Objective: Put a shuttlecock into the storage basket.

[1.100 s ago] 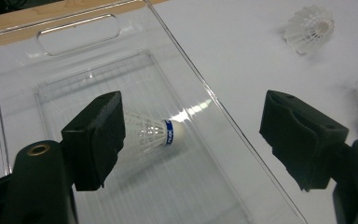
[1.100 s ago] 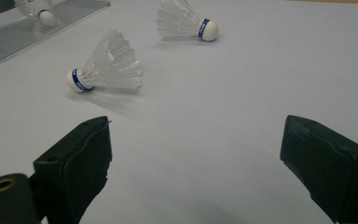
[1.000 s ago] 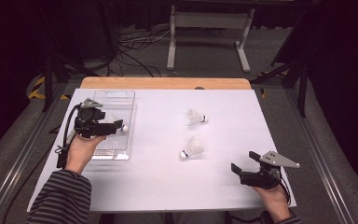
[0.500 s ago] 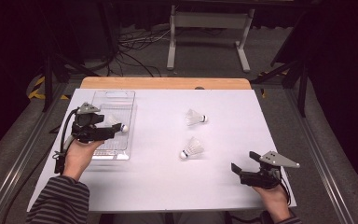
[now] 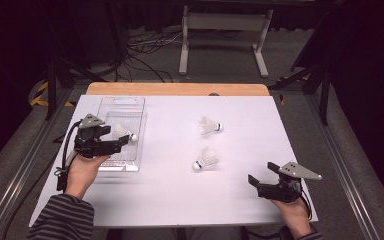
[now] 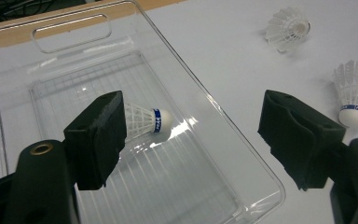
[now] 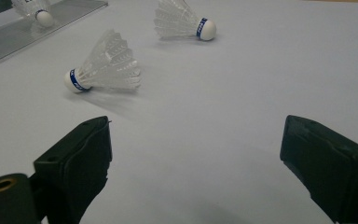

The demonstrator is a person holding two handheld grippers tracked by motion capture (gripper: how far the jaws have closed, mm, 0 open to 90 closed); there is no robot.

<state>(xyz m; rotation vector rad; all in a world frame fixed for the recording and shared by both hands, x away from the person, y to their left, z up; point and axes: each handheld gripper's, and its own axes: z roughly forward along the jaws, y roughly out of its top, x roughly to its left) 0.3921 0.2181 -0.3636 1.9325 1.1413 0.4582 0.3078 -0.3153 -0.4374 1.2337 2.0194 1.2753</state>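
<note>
A clear plastic tray (image 5: 141, 131) (image 6: 223, 116) sits at the table's left, and one white shuttlecock (image 5: 123, 132) (image 6: 145, 121) with a blue band lies on its side in it. My left gripper (image 5: 121, 142) (image 6: 193, 106) hovers open over the tray's near part, and the shuttlecock lies just beyond its left jaw, untouched. Two more shuttlecocks lie on the white table: the far one (image 5: 209, 126) (image 7: 182, 22) and the near one (image 5: 206, 159) (image 7: 103, 69). My right gripper (image 5: 259, 185) (image 7: 198, 128) rests open near the front right edge with nothing between its jaws.
The white tabletop (image 5: 180, 200) ends in a wooden strip (image 5: 177, 89) at the back. Beyond it stand a metal frame (image 5: 225, 30) and cables on the dark floor. The person's striped sleeve (image 5: 60, 220) enters at the bottom left.
My left gripper has drawn back slightly toward the table's near left side, away from the shuttlecock in the tray. The right gripper has stayed put.
</note>
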